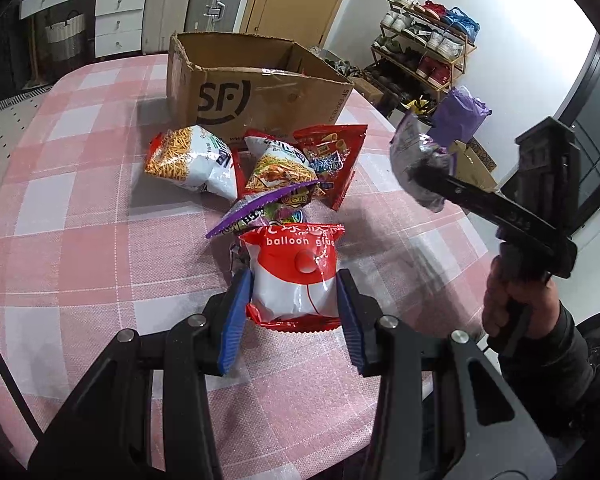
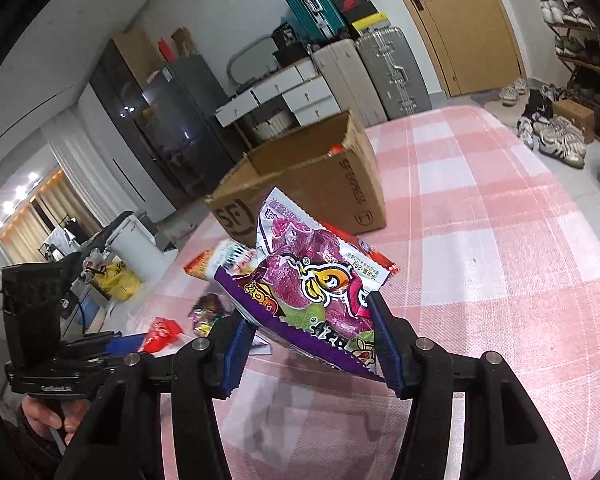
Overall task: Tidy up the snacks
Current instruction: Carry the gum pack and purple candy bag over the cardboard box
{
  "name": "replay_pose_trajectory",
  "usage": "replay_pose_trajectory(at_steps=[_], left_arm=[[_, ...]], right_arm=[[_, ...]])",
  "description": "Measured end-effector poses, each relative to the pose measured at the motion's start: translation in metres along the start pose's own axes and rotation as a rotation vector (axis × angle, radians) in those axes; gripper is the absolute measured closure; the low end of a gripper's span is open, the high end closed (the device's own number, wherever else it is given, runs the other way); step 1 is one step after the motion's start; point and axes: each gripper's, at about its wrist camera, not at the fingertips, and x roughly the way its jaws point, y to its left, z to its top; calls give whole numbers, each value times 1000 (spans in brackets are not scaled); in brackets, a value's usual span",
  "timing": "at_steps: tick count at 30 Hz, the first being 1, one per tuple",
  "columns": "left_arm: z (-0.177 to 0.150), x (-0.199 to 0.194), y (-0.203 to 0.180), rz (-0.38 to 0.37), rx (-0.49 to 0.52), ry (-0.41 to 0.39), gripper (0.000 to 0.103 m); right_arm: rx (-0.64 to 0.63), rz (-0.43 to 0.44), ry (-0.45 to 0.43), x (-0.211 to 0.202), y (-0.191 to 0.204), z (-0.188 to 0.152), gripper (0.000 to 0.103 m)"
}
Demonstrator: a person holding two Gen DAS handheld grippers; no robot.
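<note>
Two grippers among snack packets on a pink-and-white checked tablecloth [image 1: 80, 208].

Low in the left wrist view, the left gripper [image 1: 294, 312] brackets the red-and-white "balloon glue" packet [image 1: 296, 276] lying on the cloth; its blue pads sit at the bag's sides, contact unclear. In the right wrist view, the right gripper [image 2: 312, 344] clamps a purple gummy packet [image 2: 312, 284], lifted off the cloth at mid-frame. The open brown cardboard box [image 1: 256, 84] stands at upper centre, behind two white-and-orange noodle-snack bags [image 1: 192, 158] and a red packet [image 1: 332, 160].
</note>
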Motion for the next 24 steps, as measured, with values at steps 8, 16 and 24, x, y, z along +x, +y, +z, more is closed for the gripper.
replay_pose_trajectory(at_steps=[8, 16, 24], left_arm=[[13, -14, 5, 20, -16, -32, 64], [37, -36, 17, 21, -69, -107, 64], [64, -53, 27, 31, -76, -154, 64]], right_arm=[[-53, 24, -42, -25, 28, 12, 48], [-86, 56, -80, -43, 50, 29, 48], [-106, 73, -106, -48, 60, 51, 48]])
